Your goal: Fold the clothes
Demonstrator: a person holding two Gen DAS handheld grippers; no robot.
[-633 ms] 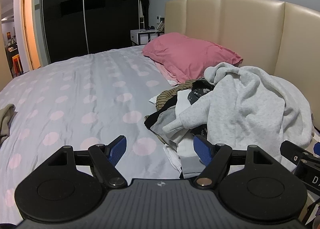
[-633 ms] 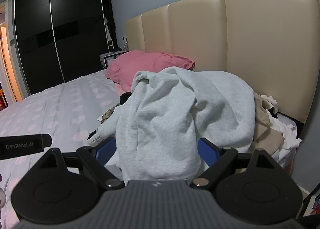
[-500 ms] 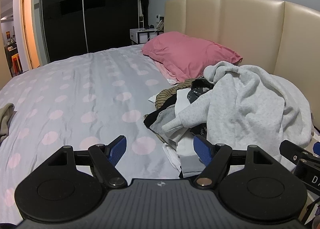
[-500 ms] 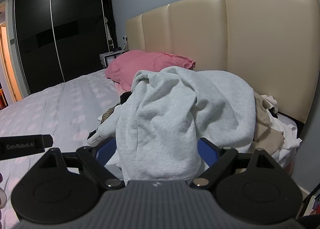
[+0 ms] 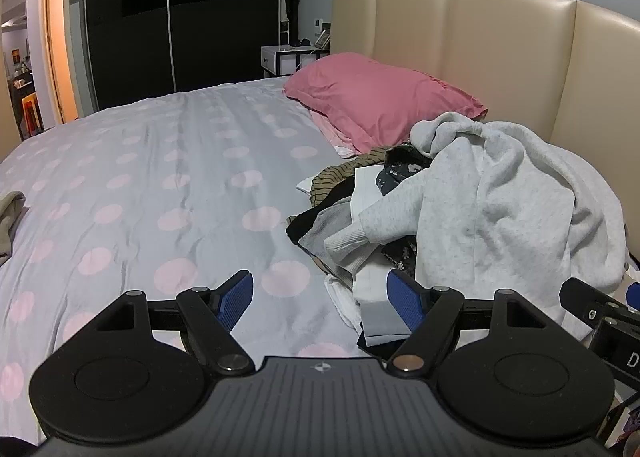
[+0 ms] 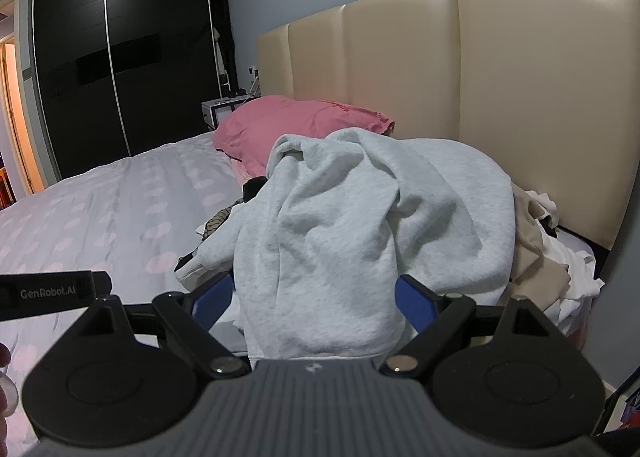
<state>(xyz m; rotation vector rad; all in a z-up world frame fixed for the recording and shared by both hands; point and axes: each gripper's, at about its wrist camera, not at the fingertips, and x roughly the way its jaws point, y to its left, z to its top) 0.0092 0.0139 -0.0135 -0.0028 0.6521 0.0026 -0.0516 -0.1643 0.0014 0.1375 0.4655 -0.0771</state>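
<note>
Light grey heathered fleece sweatshirt (image 6: pixel 340 225) tops a mixed clothes pile (image 5: pixel 360 209): olive-black stripes, dark floral print, white, black. Lavender bedsheet with pale pink polka dots (image 5: pixel 160 177), solid pink pillow (image 5: pixel 380 97), cream padded headboard (image 6: pixel 500 77). Gripper fingertip pads (image 5: pixel 236 299) blue.

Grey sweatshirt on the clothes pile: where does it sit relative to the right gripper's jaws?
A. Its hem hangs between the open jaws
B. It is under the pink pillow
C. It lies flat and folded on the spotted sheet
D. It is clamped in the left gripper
A: in the right wrist view the grey sweatshirt drapes down between the spread jaws of the right gripper, which are not closed on it.
</note>
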